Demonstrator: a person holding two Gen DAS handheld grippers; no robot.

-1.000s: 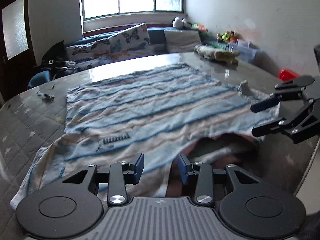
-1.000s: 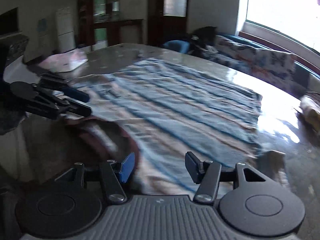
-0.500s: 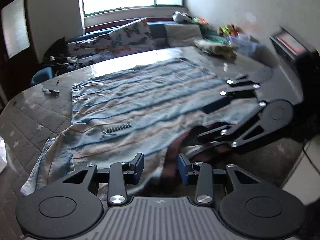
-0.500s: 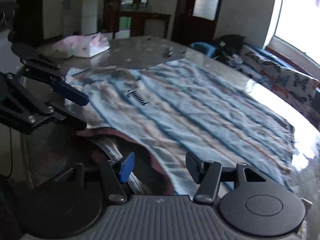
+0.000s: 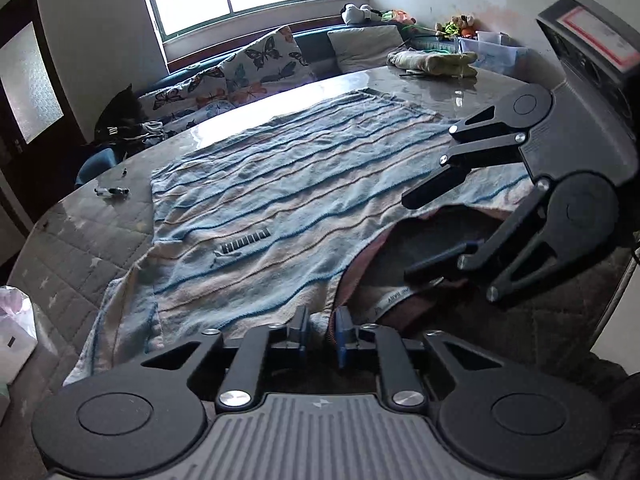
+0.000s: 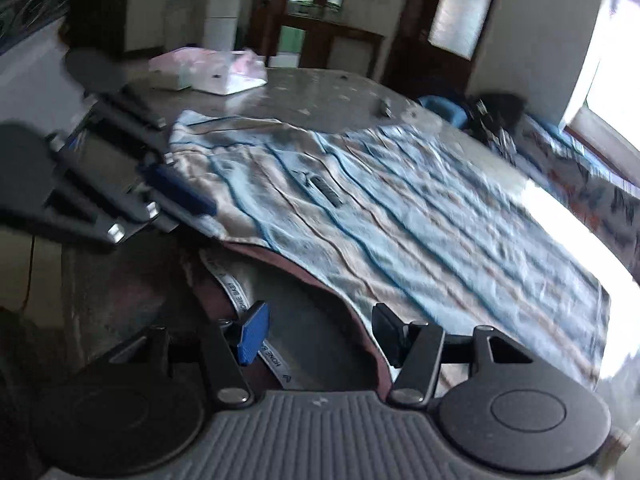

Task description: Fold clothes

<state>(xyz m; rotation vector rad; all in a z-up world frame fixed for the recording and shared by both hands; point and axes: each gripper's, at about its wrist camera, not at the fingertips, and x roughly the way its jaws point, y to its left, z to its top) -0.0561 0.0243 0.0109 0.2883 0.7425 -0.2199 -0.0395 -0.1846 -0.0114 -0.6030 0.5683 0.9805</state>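
1. Striped garment (image 5: 288, 200) lies flat across bench (image 5: 80, 240), neckline at 6 o'clock.
2. Left tongs (image 5: 320, 330) closing on collar edge; confirm both layers pinched.
3. Right tongs (image 6: 320, 332) released, straddling neckline; seat deeper before clamping.

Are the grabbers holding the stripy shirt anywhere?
The left gripper is closing on the striped shirt at its collar edge. The right gripper is open, holding nothing.
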